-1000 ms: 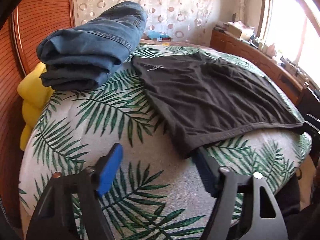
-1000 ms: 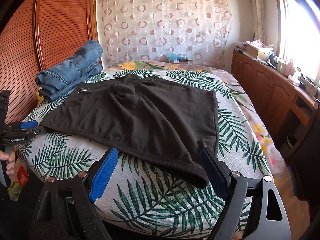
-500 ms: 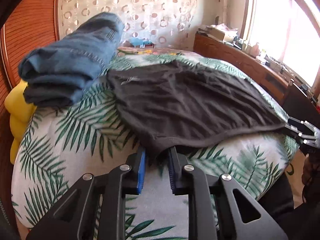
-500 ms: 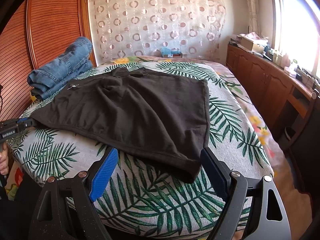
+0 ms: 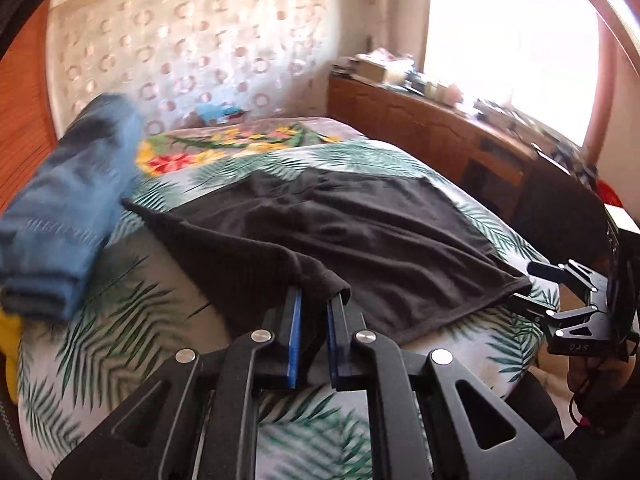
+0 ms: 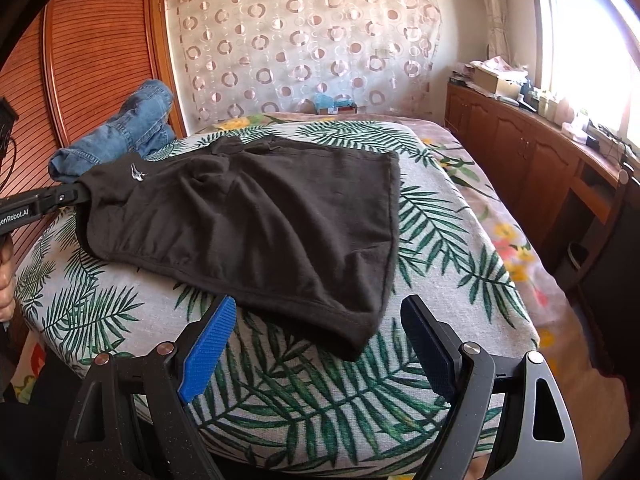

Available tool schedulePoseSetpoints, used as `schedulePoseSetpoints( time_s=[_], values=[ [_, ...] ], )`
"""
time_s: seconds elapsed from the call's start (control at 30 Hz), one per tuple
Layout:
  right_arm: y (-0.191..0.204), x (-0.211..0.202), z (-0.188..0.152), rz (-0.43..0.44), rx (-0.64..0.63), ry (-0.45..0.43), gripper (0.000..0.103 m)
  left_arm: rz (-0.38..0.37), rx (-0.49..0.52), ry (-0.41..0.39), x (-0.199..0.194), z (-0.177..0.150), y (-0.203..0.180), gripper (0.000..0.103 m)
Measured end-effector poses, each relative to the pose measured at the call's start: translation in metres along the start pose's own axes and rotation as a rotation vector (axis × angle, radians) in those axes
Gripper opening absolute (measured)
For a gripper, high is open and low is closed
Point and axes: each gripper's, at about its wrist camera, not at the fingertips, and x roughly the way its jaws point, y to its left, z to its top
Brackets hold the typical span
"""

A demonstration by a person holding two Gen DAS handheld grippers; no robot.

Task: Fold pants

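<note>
Black pants (image 5: 400, 240) lie spread on the palm-leaf bed cover (image 5: 132, 320). My left gripper (image 5: 316, 300) is shut on their near left corner, and the blue pads pinch the cloth and hold it lifted off the bed. From the right wrist view the pants (image 6: 260, 220) rise at the far left, where the left gripper (image 6: 76, 194) grips them. My right gripper (image 6: 316, 312) is open, its fingers astride the near right corner without touching it. It also shows as the right gripper (image 5: 528, 284) at the pants' far corner.
Folded blue jeans (image 6: 128, 132) are stacked at the bed's left rear, with something yellow (image 5: 8, 340) under them. A slatted wooden wall (image 6: 100, 60) stands on the left. Low wooden cabinets (image 6: 540, 160) with clutter run under the window on the right.
My left gripper went from open around the pants' corner to shut on it, then rose and swung rightward, lifting that corner. The right gripper stayed open and nearly still.
</note>
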Motion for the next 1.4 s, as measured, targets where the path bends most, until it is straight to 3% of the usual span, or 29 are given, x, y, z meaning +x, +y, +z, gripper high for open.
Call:
schedulePoseSetpoints(
  time_s=[0.4,0.6,0.73,0.93,1.07,1.2,1.23,1.27,1.3,1.4],
  values=[
    [-0.024,-0.012,-0.006,-0.022,0.044,0.0,0.086,-0.099,0.19,0.018,0.021,0.043,-0.077,0.012],
    [-0.026,-0.018,-0.01,-0.028,0.05,0.002,0.086,-0.135,0.182,0.03,0.023,0.05,-0.086,0.012],
    [-0.023,-0.018,-0.01,-0.027,0.05,0.002,0.086,-0.112,0.181,0.054,0.027,0.046,-0.088,0.013],
    [-0.018,-0.018,-0.005,-0.018,0.04,-0.004,0.086,-0.079,0.15,0.063,0.024,0.033,-0.079,0.031],
    [-0.014,-0.016,-0.003,-0.009,0.029,-0.006,0.086,-0.066,0.145,0.059,0.018,0.025,-0.071,0.049],
    [-0.012,-0.013,-0.002,0.0,0.012,-0.006,0.086,-0.031,0.136,0.068,0.016,0.017,-0.059,0.052],
    [-0.01,-0.011,0.0,0.004,0.008,-0.006,0.086,-0.025,0.134,0.074,0.017,0.014,-0.056,0.058],
    [-0.009,-0.01,0.001,0.007,0.002,-0.006,0.086,-0.032,0.127,0.088,0.019,0.011,-0.051,0.078],
    [-0.008,-0.009,0.002,0.008,-0.001,-0.005,0.086,-0.038,0.114,0.088,0.019,0.008,-0.048,0.086],
    [-0.005,-0.005,0.004,0.017,-0.012,-0.004,0.086,-0.034,0.083,0.08,0.019,0.002,-0.037,0.086]
  ],
)
